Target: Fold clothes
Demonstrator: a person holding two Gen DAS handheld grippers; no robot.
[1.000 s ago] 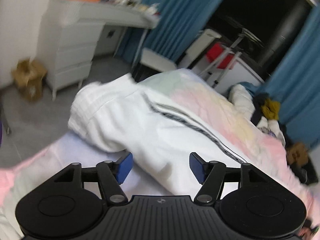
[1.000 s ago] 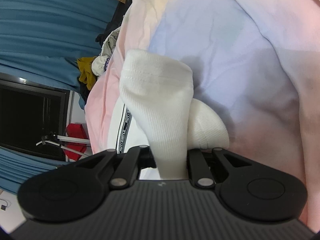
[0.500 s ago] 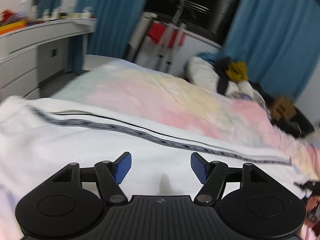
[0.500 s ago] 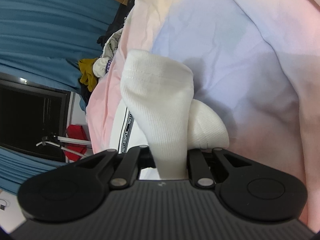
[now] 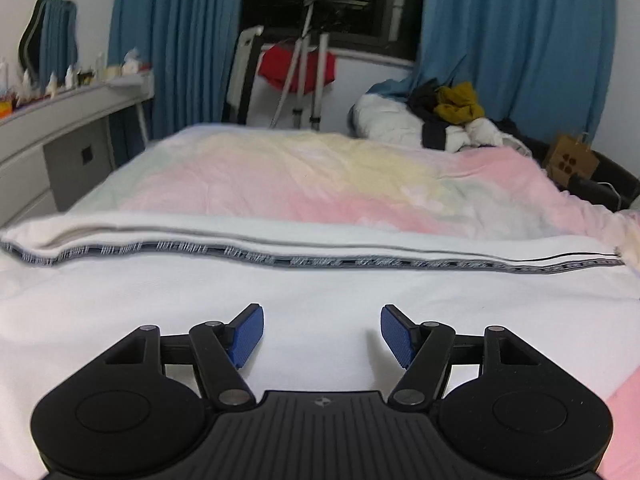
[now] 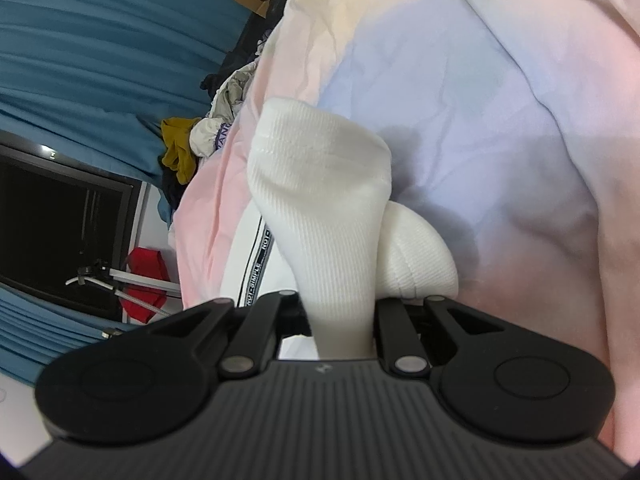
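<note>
White garment [image 5: 320,280]: one item, lying flat across the near side of your bed [image 5: 304,172], folded lengthwise so that one black printed stripe [image 5: 320,261] runs along its far edge from side to side. Fabric looks like a soft, light ribbed knit; expect it to drape, sag and slide over the pastel bedcover [image 6: 460,80] rather than hold any shape, so lift it by a doubled or hemmed edge, not by the loose middle. Left gripper [image 5: 322,334]: one, its two blue pads [image 5: 248,334] standing apart above the white cloth with nothing between them. Right gripper [image 6: 340,320]: one, fingers closed tight on a bunched ribbed end of the same garment, which sticks up ahead of the jaws; you already hold that end. The best second hold, by my judgement, is the opposite end of the striped edge, so the two ends can be brought together evenly. Other stock in view: one heap of mixed clothes [image 5: 448,116] at the far corner of the bed, count within it not readable; one red cloth [image 5: 296,68] on a rack; one brown paper bag [image 5: 570,160]; two blue curtains [image 5: 516,40]; one mirror [image 5: 48,36].
</note>
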